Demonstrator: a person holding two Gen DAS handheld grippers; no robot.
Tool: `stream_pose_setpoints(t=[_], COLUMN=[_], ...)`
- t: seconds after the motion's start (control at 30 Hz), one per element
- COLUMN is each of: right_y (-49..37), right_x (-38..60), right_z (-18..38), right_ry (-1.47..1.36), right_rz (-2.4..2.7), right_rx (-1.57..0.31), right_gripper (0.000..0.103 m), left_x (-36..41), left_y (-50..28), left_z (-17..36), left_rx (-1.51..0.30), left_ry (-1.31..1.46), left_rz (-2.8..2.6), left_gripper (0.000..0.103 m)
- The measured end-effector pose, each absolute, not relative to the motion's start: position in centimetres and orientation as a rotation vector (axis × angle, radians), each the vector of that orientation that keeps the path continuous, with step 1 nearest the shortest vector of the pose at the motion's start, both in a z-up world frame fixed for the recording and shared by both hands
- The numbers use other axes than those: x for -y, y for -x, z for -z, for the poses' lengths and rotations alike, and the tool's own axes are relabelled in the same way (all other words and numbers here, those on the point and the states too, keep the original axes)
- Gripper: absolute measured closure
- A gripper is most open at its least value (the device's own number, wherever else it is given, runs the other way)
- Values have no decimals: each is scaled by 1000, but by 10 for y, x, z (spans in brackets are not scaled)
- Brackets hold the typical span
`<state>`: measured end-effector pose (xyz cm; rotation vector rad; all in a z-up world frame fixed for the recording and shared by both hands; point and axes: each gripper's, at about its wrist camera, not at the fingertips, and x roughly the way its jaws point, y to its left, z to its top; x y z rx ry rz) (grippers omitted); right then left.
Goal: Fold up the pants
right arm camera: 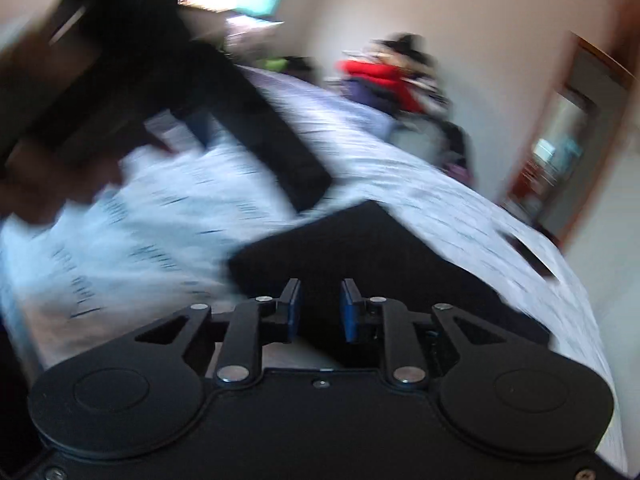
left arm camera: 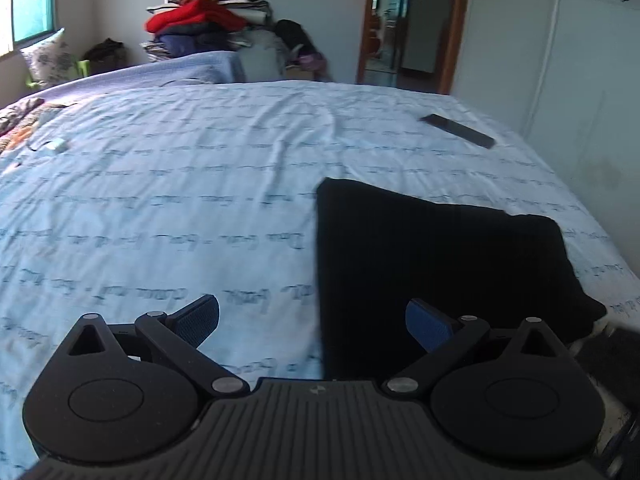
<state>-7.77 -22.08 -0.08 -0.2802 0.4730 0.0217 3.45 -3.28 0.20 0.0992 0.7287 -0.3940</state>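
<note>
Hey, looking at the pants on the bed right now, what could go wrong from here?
1. The black pants lie near the bed's right edge, so a tug that way could slide them off.
2. The right wrist view is badly blurred; the right gripper, jaws only narrowly apart with nothing visibly between them, may miss the cloth.
3. The left gripper, jaws wide open, sits mostly over bare sheet and could pinch the sheet along with the pants.

Both wrist cameras are looking low across the bed [left arm camera: 160, 184], sharing the pants [left arm camera: 420, 264] and clothes pile [right arm camera: 380, 80]; the right view is blurring.
</note>
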Motion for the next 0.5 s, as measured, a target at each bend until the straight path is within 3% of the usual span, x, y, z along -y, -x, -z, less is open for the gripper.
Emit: stream_pose_setpoints(t=[0.07,0.13,0.27,0.37,0.5], right_y=[69,60,70,74,77], right_x=[248,269,283,296,303], right_z=[7,22,17,15,30], right_ry=[199,155,94,51,119], right_rz=[78,136,164,225,289], right_rx=[-513,-585,-567,-531,-605], right_gripper=[71,71,69,51,51], left_x=[47,63,68,68,70], left_y=[-34,-35,-31,-27,-17], left_z=[9,24,42,36,29], left_rx=[-734,-774,-790,-781,-771], left_ry=[-124,-172,-199,-206,-212], left_rz=[412,410,374,354,349], left_gripper=[5,11,8,8,8])
